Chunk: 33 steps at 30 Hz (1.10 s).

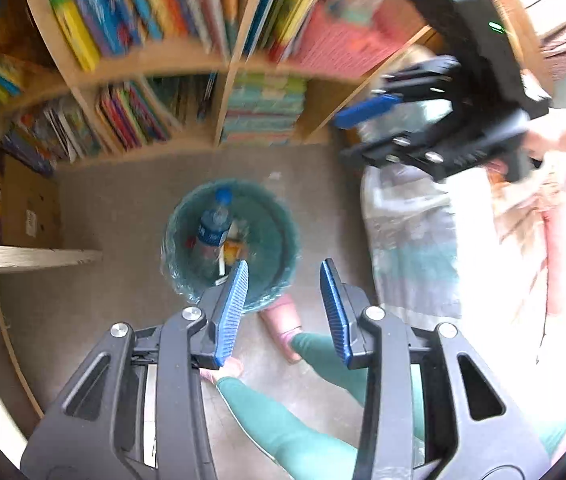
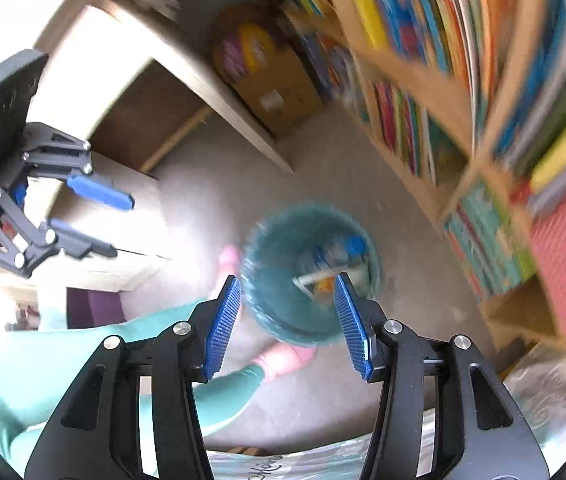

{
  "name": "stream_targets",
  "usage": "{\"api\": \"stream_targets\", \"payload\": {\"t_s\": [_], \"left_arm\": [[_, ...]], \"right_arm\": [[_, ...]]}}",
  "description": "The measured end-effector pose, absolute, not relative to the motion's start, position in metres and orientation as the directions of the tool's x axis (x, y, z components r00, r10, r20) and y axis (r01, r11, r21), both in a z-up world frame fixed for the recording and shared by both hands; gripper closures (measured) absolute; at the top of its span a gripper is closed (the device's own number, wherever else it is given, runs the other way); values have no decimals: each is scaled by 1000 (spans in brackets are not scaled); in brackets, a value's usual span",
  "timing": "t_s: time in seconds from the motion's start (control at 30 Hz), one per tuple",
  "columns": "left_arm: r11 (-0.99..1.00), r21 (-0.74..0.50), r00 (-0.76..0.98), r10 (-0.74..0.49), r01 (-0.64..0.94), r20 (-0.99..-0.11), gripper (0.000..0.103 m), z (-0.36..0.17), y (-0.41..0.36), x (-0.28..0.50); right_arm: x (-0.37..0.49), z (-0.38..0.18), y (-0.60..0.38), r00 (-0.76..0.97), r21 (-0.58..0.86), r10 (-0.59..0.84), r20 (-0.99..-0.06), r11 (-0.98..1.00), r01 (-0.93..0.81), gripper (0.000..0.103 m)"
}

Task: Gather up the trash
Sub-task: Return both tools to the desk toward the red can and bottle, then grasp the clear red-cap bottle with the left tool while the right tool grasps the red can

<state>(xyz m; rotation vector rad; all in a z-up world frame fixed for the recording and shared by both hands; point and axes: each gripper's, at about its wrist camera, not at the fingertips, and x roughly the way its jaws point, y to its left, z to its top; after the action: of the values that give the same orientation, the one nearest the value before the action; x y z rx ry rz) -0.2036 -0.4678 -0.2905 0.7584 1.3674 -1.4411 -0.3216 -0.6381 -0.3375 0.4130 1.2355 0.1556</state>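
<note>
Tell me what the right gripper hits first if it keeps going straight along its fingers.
Probably the teal trash bin: the right gripper, jaws open and empty, points down into its mouth, toward the bottle and scraps inside. Depth is unclear.

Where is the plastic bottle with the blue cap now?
The plastic bottle with the blue cap lies inside the round teal waste bin on the grey floor, before the wooden bookshelf, centre of the left wrist view.
</note>
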Motion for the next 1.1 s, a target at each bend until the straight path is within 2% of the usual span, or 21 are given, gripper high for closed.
{"api": "stream_targets", "payload": {"t_s": [0.1,0.27,0.33,0.43,0.5,0.57,0.67,0.77,0.87,0.93,1.1], "left_arm": [[109,-361,-314,-307,926,-898,62,-218,-445,-199],[212,-297,-179,-443,931,-878,61,-114,-383,-156],[290,-243,-89,-457,926,-885,61,-89,-352,-129],[416,-141,65,-444,898,-894,54,-65,-295,-86],[504,-82,155,-412,860,-898,54,-56,-255,-57],[590,-23,242,-366,807,-899,53,-49,-215,-29],[703,16,326,-310,711,-893,44,-42,-163,14],[755,5,355,-303,656,-884,43,-34,-127,49],[754,20,382,-309,657,-871,43,-26,-105,77],[742,33,382,-306,670,-872,38,-28,-96,94],[722,10,332,-305,692,-893,36,-50,-88,135]], "right_arm": [[-300,-264,-625,386,374,351,-853,927,-18,51],[-238,-149,-585,480,356,422,-769,906,-228,45],[-202,-111,-557,501,301,430,-751,898,-319,44],[-149,-73,-517,512,249,451,-731,875,-415,42],[-112,-52,-484,514,207,462,-723,854,-477,35],[-73,-38,-449,509,177,477,-716,830,-529,34],[-19,-28,-403,490,167,495,-718,805,-569,25],[28,-18,-360,457,210,535,-710,781,-589,25],[70,-17,-329,429,221,549,-717,763,-607,25],[92,-15,-310,412,220,548,-728,756,-616,25],[137,-23,-289,371,182,523,-767,732,-657,24]]}}
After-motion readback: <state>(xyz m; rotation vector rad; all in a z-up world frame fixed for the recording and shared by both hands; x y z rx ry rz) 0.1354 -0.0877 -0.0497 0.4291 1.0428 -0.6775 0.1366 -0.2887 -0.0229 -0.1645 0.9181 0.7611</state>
